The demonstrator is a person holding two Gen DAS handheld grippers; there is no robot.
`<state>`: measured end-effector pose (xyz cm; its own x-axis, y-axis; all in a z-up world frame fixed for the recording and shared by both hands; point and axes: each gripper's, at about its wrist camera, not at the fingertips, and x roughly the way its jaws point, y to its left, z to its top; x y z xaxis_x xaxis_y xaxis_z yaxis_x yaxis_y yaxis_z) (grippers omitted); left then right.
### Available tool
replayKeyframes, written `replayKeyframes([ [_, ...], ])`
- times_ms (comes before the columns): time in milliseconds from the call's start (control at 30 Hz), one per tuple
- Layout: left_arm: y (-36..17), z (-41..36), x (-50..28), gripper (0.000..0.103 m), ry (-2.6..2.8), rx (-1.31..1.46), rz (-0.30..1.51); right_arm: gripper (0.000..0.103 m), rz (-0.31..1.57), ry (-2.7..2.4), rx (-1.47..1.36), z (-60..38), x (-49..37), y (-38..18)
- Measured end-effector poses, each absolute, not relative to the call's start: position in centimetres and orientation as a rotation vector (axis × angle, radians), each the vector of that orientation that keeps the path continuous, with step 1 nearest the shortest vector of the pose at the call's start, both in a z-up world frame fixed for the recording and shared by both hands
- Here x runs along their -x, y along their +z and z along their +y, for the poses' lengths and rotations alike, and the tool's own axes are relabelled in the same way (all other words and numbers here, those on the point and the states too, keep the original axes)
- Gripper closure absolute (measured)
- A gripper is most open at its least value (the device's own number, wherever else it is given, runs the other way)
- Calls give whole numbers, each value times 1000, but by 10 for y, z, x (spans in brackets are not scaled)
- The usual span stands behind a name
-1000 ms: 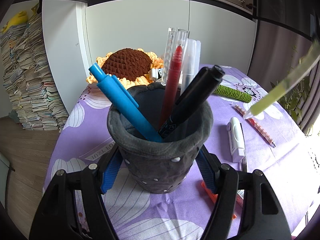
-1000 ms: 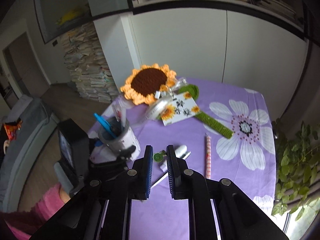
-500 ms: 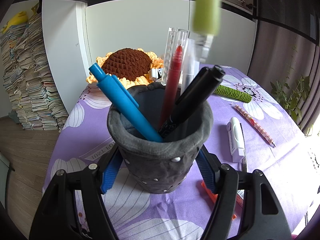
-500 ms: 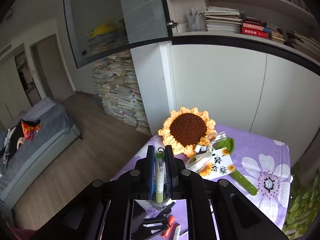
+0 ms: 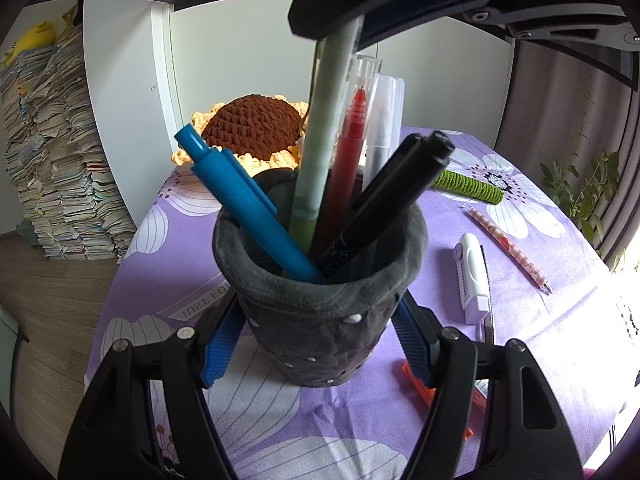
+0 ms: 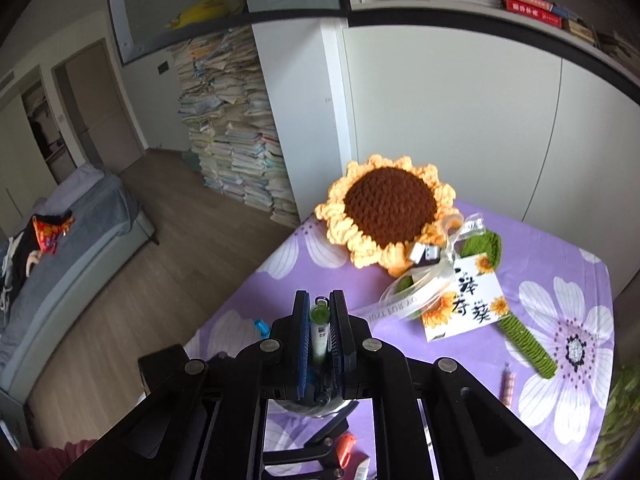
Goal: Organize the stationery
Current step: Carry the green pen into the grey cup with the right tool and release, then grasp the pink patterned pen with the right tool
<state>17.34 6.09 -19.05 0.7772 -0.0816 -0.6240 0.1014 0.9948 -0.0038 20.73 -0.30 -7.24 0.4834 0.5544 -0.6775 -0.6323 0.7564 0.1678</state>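
Grey felt cup [image 5: 320, 304] sits clamped between the blue pads of the left gripper [image 5: 316, 344], nearest the left camera, standing upright on the purple flowered worktop [image 5: 560, 320]. Inside it: blue pen [image 5: 240, 204] leaning left, red pen [image 5: 344, 160] near upright, black marker [image 5: 392, 196] leaning right, clear tubes behind them. Green pen [image 5: 320, 148] also stands in the cup's mouth, long axis near vertical, lower end down inside the cup, top end up in the right gripper [image 5: 356, 12], which is closed on it from above. In the right wrist view the green pen [image 6: 319, 330] shows end-on, pinched between the right gripper [image 6: 320, 308] pads, pointing down away from the camera toward the cup below.

Just right of the cup on the worktop: orange bit [image 5: 424, 388] by the left gripper's right finger, white correction tape [image 5: 472, 276] lying lengthwise away from the camera, then pink patterned pen [image 5: 508, 248] lying diagonally further right. Beyond the cup: crocheted sunflower [image 6: 388, 212], its green stem [image 6: 524, 344] running to the right, a sunflower card [image 6: 464, 304] over it. Far back: white cabinet, paper stack [image 6: 236, 128] on the floor.
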Motion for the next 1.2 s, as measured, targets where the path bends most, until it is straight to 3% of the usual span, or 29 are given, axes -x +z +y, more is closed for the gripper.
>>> replayKeyframes([
  [300, -191, 61, -174, 33, -97, -30, 675, 92, 784, 705, 14, -46, -206, -54],
  [400, -191, 61, -174, 33, -97, -30, 675, 86, 787, 613, 19, -73, -212, -54],
  [767, -191, 62, -174, 33, -95, -34, 676, 83, 1188, 286, -32, -166, -294, -176],
  [1200, -192, 63, -176, 33, -97, -31, 687, 83, 1267, 280, 19, -141, -331, -203],
])
